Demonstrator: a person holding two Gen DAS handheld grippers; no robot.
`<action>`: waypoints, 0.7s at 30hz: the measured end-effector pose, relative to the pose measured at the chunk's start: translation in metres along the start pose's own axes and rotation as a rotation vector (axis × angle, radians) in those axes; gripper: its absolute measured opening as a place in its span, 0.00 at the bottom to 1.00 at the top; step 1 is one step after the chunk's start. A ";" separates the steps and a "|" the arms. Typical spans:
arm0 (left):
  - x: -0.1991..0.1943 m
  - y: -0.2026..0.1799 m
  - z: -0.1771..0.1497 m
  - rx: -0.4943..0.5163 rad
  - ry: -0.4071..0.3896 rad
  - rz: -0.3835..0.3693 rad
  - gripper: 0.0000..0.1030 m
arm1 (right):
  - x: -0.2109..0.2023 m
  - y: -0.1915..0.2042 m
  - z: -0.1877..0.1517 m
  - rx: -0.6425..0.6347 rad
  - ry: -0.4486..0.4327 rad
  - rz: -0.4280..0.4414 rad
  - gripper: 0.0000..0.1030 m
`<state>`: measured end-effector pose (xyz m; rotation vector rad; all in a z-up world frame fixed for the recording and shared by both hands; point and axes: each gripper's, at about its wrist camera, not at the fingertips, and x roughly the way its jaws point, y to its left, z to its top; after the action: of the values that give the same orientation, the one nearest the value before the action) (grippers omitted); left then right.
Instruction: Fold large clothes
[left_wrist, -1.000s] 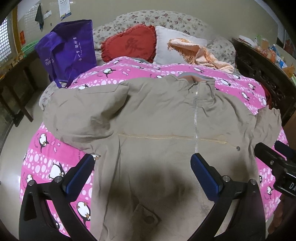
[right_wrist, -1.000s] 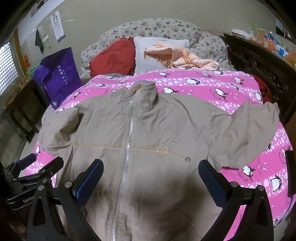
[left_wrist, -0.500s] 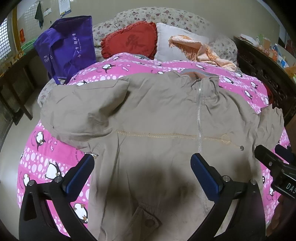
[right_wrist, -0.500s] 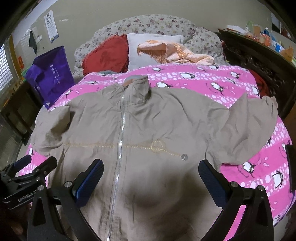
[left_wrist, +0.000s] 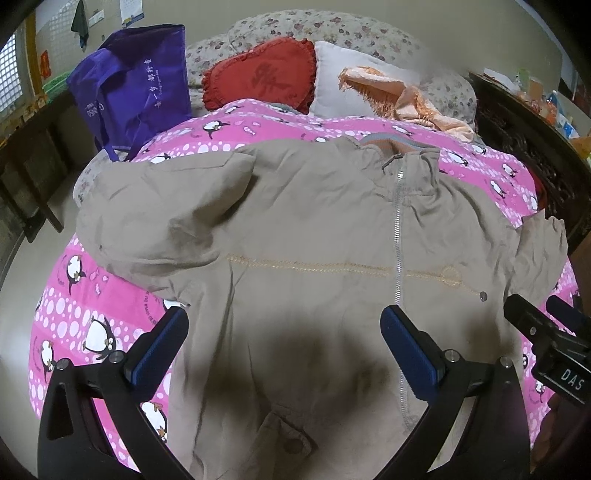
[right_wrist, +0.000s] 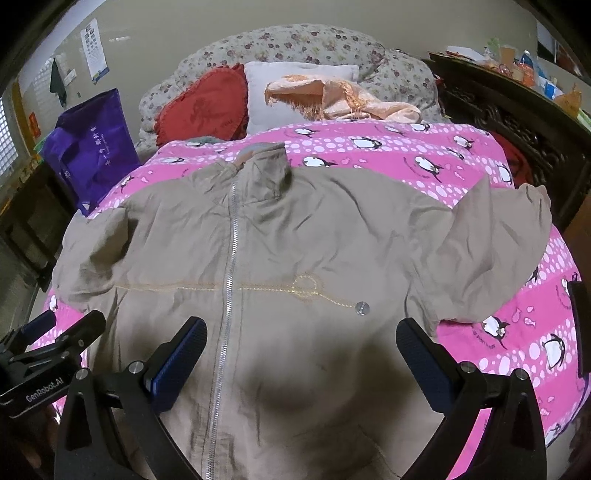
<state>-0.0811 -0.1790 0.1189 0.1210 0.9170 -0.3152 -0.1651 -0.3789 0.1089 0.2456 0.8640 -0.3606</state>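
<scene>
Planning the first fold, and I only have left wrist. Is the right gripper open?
Observer: Yes. The right gripper is open and holds nothing. It is over the lower front of the jacket.
Operator: Is the sleeve on that side flat?
Observer: No. That sleeve is rumpled and folded over itself on the pink quilt.
Operator: Where's the zipper?
Observer: The zipper runs between the right gripper's fingers, close to its left one.

A plain khaki jacket (right_wrist: 295, 258) with a silver zipper (right_wrist: 227, 280) lies centre frame on a pink penguin-print quilt (right_wrist: 424, 158). Upper left: purple bag (right_wrist: 92, 147), red cushion (right_wrist: 203, 109).
</scene>
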 end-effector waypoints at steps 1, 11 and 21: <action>0.001 0.000 -0.001 0.001 0.004 0.001 1.00 | 0.001 -0.001 0.000 0.004 0.003 0.003 1.00; 0.007 0.002 -0.004 -0.001 0.013 0.009 1.00 | 0.006 -0.002 -0.002 0.017 0.022 0.012 1.00; 0.010 0.000 -0.007 0.002 0.011 0.011 1.00 | 0.010 0.001 -0.004 0.018 0.033 0.006 1.00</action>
<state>-0.0805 -0.1792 0.1065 0.1299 0.9271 -0.3056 -0.1615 -0.3786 0.0988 0.2714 0.8925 -0.3599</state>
